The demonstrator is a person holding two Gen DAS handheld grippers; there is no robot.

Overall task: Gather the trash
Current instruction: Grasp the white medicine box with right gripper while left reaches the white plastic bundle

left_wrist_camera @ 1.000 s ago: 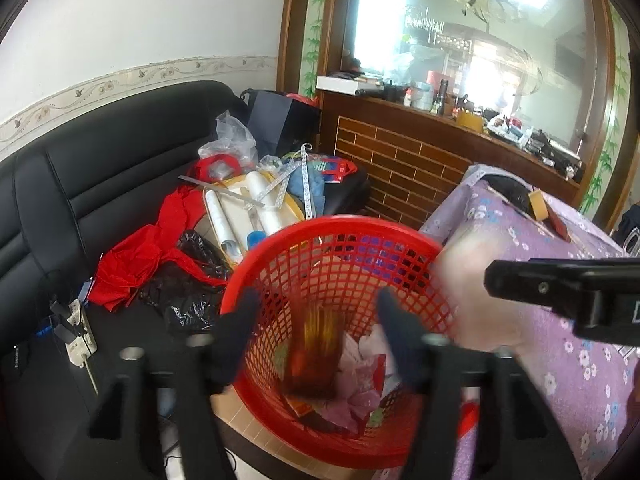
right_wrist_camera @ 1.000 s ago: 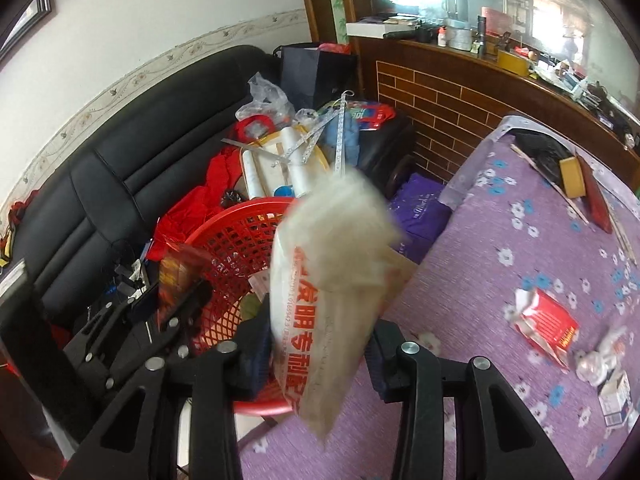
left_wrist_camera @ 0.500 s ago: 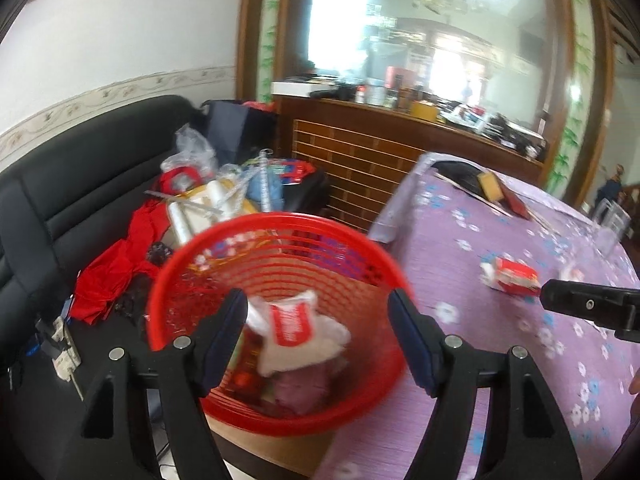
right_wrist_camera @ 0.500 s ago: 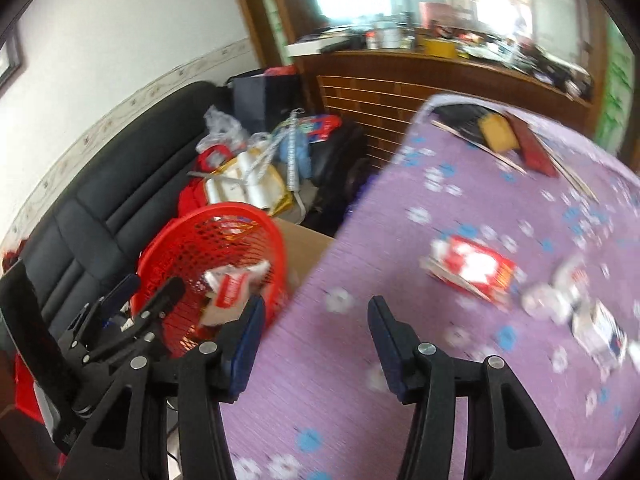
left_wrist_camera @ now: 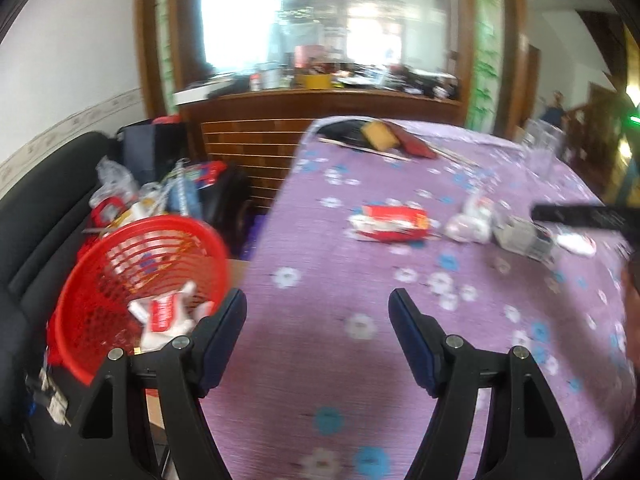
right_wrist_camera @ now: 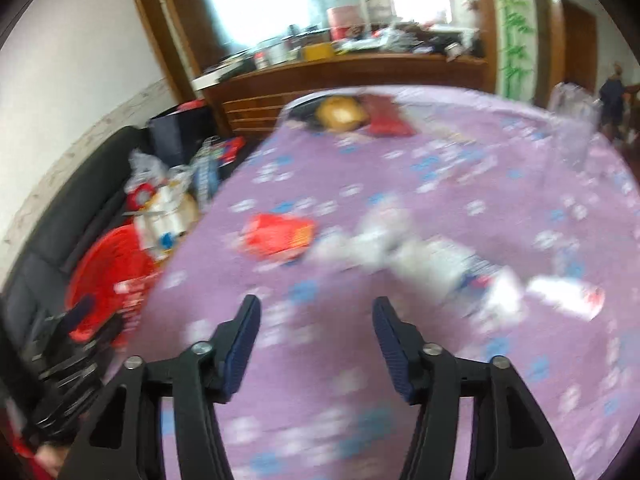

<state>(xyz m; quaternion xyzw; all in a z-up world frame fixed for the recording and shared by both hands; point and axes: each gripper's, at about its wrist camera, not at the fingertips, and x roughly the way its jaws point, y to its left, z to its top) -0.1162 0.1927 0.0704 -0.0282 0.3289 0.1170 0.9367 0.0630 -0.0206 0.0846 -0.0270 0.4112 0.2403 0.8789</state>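
Observation:
A red mesh basket [left_wrist_camera: 100, 264] stands left of the table and holds a white and red bag [left_wrist_camera: 160, 312] and other trash; it shows in the right wrist view [right_wrist_camera: 112, 264] too. On the purple flowered tablecloth [left_wrist_camera: 360, 360] lie a red and white packet [left_wrist_camera: 390, 222], crumpled white wrappers [left_wrist_camera: 470, 220] and a small grey box [left_wrist_camera: 520, 236]. My left gripper [left_wrist_camera: 318, 304] is open and empty over the table's near left part. My right gripper [right_wrist_camera: 316, 312] is open and empty over the table, short of the red packet [right_wrist_camera: 278, 236] and the blurred white trash [right_wrist_camera: 400, 240].
A black sofa [left_wrist_camera: 40, 208] piled with bags, rolls and red cloth stands behind the basket. A yellow block [left_wrist_camera: 378, 136] and dark red items lie at the table's far end. A clear container [left_wrist_camera: 540, 148] stands far right. A wooden counter [left_wrist_camera: 320, 112] runs behind.
Both grippers let their trash fall into the basket, then swung right from the basket to over the table. The white and red bag now lies in the basket.

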